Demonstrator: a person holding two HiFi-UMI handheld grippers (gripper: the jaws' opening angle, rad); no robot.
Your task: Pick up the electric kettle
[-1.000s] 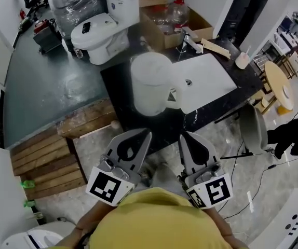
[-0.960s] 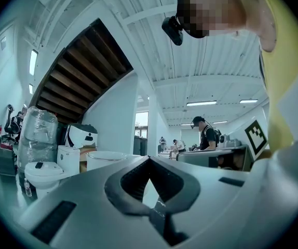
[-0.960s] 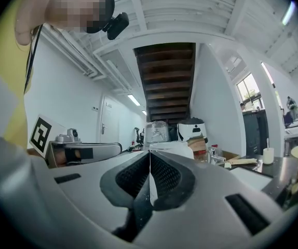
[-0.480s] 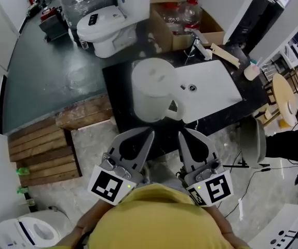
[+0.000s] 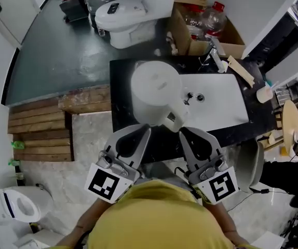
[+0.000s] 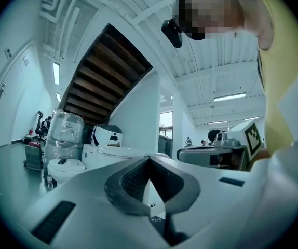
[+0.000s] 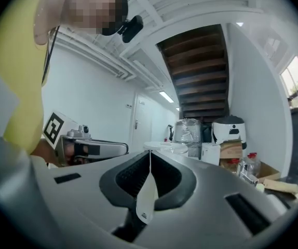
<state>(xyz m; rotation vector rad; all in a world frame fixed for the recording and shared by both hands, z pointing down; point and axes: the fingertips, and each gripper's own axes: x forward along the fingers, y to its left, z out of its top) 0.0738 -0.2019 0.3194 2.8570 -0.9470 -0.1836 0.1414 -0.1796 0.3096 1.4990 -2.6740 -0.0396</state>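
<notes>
Ahead, kettle (image 5: 157, 93) on counter (image 5: 121, 102) beside sink (image 5: 222, 101), toilet (image 5: 125, 15) behind, left gripper (image 5: 147, 129) and right gripper (image 5: 183, 133) closed, empty

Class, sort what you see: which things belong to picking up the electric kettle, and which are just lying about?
Belongs to the job:
electric kettle
left hand-held gripper
right hand-held gripper

Just lying about:
far toilet
cardboard box
sink
wooden pallet

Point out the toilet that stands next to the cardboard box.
The toilet at the head view's top, just left of the cardboard box; the other toilet stands at bottom left.
</notes>
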